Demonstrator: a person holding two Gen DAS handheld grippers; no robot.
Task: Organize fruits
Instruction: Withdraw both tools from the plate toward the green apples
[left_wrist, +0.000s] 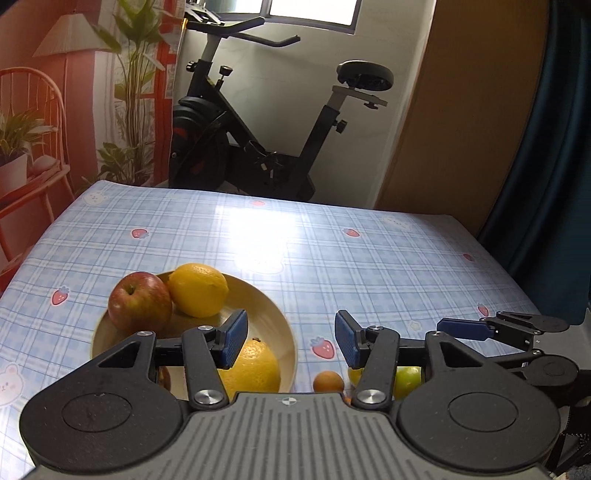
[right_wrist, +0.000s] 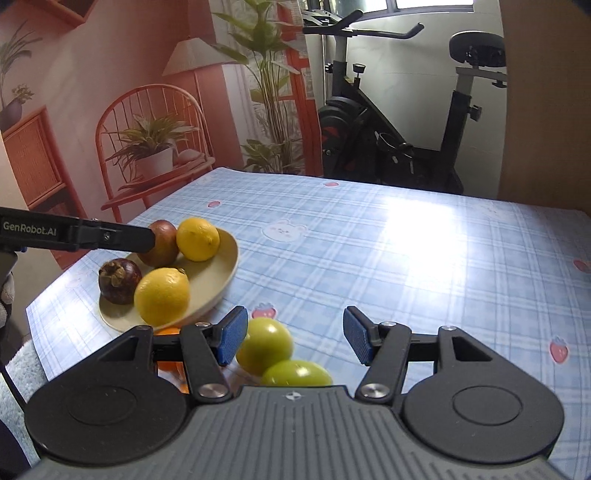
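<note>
A cream plate (left_wrist: 284, 332) (right_wrist: 225, 269) on the table holds a red apple (left_wrist: 138, 304) (right_wrist: 164, 243), two yellow citrus fruits (left_wrist: 199, 290) (right_wrist: 162, 295) and a dark mangosteen (right_wrist: 118, 280). Two green fruits (right_wrist: 266, 345) (right_wrist: 295, 373) lie on the cloth beside the plate, between my right gripper's open jaws. A small orange fruit (left_wrist: 328, 381) lies near them. My left gripper (left_wrist: 291, 341) is open and empty, above the plate's right edge. My right gripper (right_wrist: 293, 339) is open and empty; it also shows in the left wrist view (left_wrist: 465, 328).
The table has a blue checked cloth (left_wrist: 332, 240) (right_wrist: 406, 258). An exercise bike (left_wrist: 258, 122) (right_wrist: 399, 129) stands beyond its far edge. An orange chair with a potted plant (right_wrist: 155, 155) stands at the left. A blue curtain (left_wrist: 554, 184) hangs at the right.
</note>
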